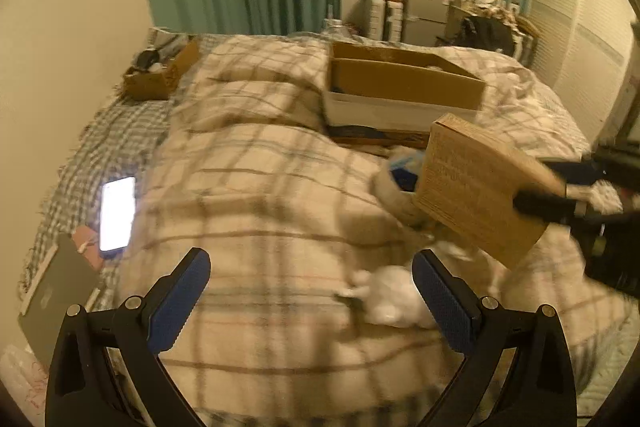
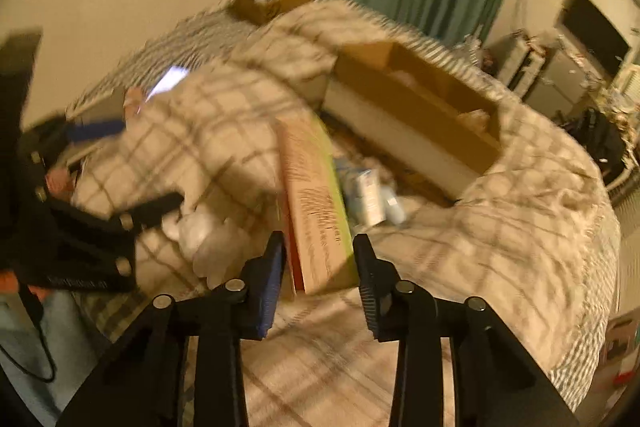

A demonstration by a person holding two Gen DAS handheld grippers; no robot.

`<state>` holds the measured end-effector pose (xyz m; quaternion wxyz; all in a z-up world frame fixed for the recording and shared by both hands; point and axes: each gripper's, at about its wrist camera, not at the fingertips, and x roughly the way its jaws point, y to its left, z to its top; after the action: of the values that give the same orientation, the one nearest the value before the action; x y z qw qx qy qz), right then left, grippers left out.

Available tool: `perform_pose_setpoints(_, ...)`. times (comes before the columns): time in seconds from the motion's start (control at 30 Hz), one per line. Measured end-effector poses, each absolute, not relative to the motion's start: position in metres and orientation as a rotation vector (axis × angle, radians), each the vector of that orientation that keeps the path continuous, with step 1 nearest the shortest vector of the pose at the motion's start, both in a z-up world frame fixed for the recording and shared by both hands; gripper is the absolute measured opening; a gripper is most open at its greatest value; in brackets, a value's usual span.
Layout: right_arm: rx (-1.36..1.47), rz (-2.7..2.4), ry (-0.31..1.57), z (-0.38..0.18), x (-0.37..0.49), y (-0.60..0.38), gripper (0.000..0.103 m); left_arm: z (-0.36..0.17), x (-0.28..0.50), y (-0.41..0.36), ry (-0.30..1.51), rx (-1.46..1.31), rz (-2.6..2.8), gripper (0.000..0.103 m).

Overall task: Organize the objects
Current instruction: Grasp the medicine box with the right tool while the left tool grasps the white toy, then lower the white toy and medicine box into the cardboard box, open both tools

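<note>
Box [image 2: 318, 203] is clamped between the pads of the right gripper [image 2: 320, 267], held up off the bed [image 1: 280, 195] and tilted. From the left wrist view the same box [image 1: 476, 187] is seen at the right, pinched at its near end by black fingers [image 1: 548, 205], above the plaid quilt near the bed's right edge. The left gripper [image 1: 312, 291] is spread wide, nothing between its blue pads [image 1: 180, 303], and is poised over the quilt's near middle. A white crumpled bag [image 1: 392, 295] is seen on the quilt just by the right-hand pad. A big open carton [image 1: 404, 83] is set toward the far right of the bed, with a white tray [image 1: 384, 113] touching its front. A smaller carton [image 1: 160, 71] of clutter is tucked into the far left corner. A lit phone [image 1: 117, 213] lies along the left edge, beside a grey laptop [image 1: 56, 295]. Small white-and-blue packs [image 2: 372, 195] are glimpsed in the quilt's fold behind the held box; much is blurred.
</note>
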<state>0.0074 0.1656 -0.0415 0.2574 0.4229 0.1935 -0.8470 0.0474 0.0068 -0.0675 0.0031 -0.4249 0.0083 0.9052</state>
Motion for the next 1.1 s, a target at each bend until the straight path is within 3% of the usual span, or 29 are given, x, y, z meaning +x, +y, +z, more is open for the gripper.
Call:
perform_pose_setpoints(0.4, 1.133, -2.458, 0.483, -0.019, 0.014, 0.213, 0.031, -0.106, 0.035, 0.064, 0.116, -1.383, 2.628, 0.103)
perform_pose_setpoints(0.53, 1.139, -2.473, 0.487, -0.022, 0.012, 0.218, 0.031, -0.115, 0.027, 0.062, 0.083, -1.422, 2.579, 0.088)
perform_pose_setpoints(0.63, 1.137, -2.478, 0.490, -0.023, 0.013, 0.219, 0.031, -0.113, 0.030, 0.060, 0.078, -1.405, 2.561, 0.064)
perform_pose_setpoints(1.1, 0.990, -2.548, 0.556, 0.018, 0.021, 0.210, 0.031, -0.033, 0.011, 0.040, 0.064, -1.177, 2.633, 0.061)
